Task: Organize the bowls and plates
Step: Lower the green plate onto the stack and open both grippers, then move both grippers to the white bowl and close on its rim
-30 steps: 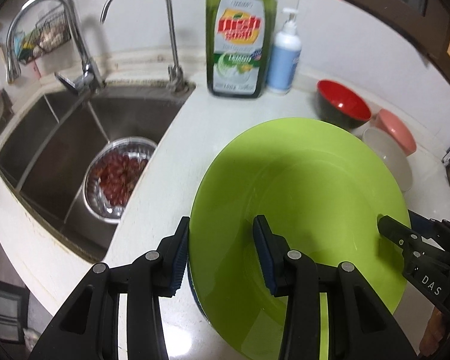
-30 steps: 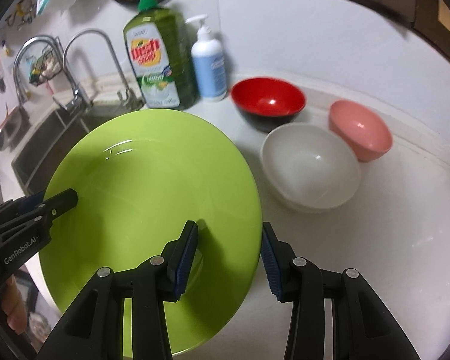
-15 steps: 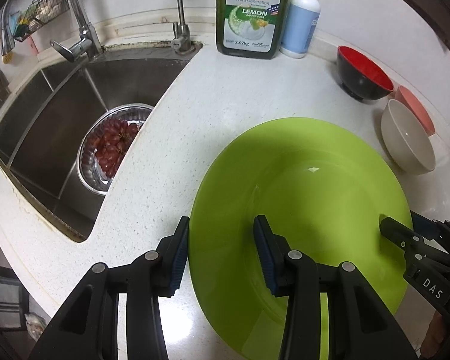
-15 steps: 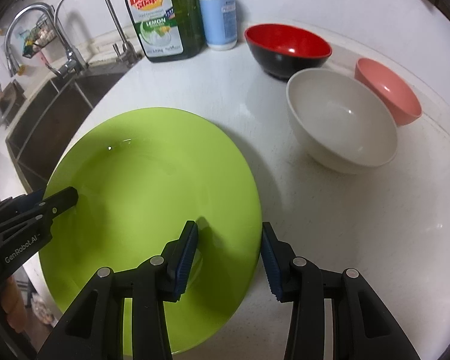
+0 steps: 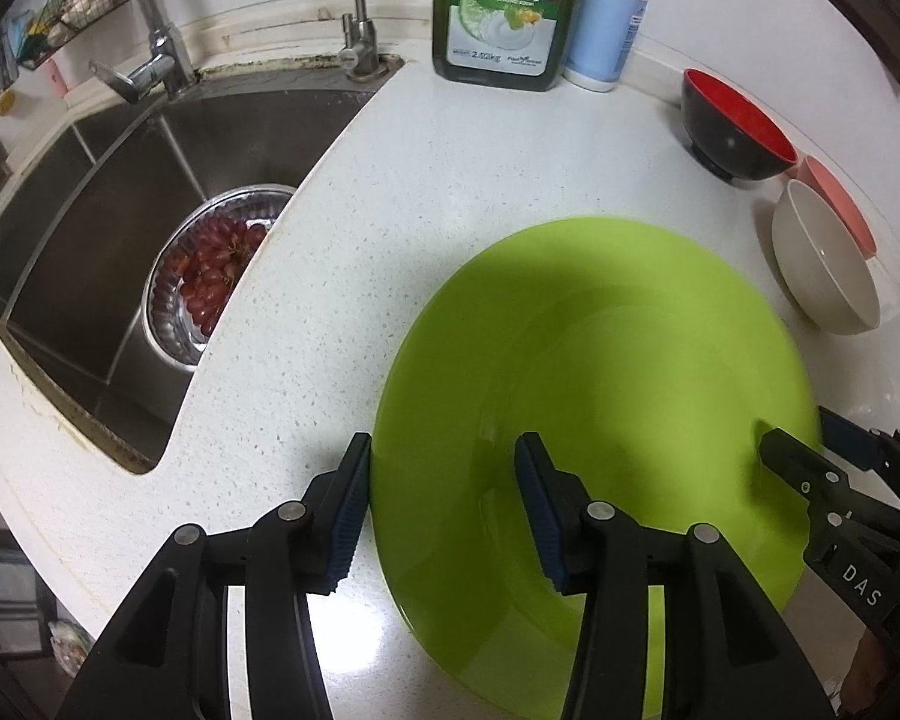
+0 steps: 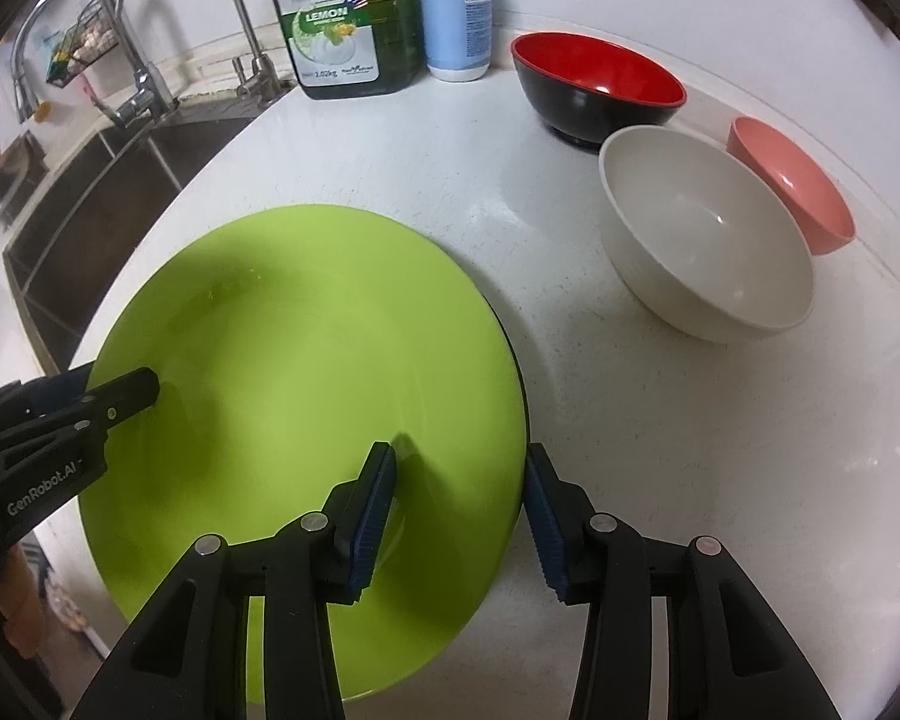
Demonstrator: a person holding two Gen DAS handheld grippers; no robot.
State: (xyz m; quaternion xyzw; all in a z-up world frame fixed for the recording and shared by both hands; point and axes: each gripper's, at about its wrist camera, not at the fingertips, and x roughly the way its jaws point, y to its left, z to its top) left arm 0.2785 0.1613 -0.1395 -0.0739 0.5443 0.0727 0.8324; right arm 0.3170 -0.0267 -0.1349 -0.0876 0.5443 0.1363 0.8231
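While the lime-green plate (image 5: 594, 420) lies on the white speckled counter (image 5: 390, 228), filling the lower centre of both wrist views, each hand-held gripper straddles one side of its rim. The left hand-held gripper (image 5: 444, 504) has its jaws opening: one blue pad sits just outside the plate's left edge, the other over the plate's inner surface, and neither pad visibly presses on it. The right hand-held gripper (image 6: 459, 525) stands partly open across the plate's right edge in the same way, one pad over the plate and one over bare counter; whether the pads touch the rim cannot be told. A dark edge shows beneath the plate's right rim.

At the right of the frame a white bowl (image 6: 708, 246) stands near the plate, with a pink bowl (image 6: 792, 186) and a red-and-black bowl (image 6: 600, 84) beyond it. A dish soap bottle (image 6: 342, 18) and a blue-and-white pump bottle (image 6: 453, 12) stand at top centre. At upper left, the sink (image 5: 102, 192) contains a metal colander of red grapes (image 5: 216, 276).
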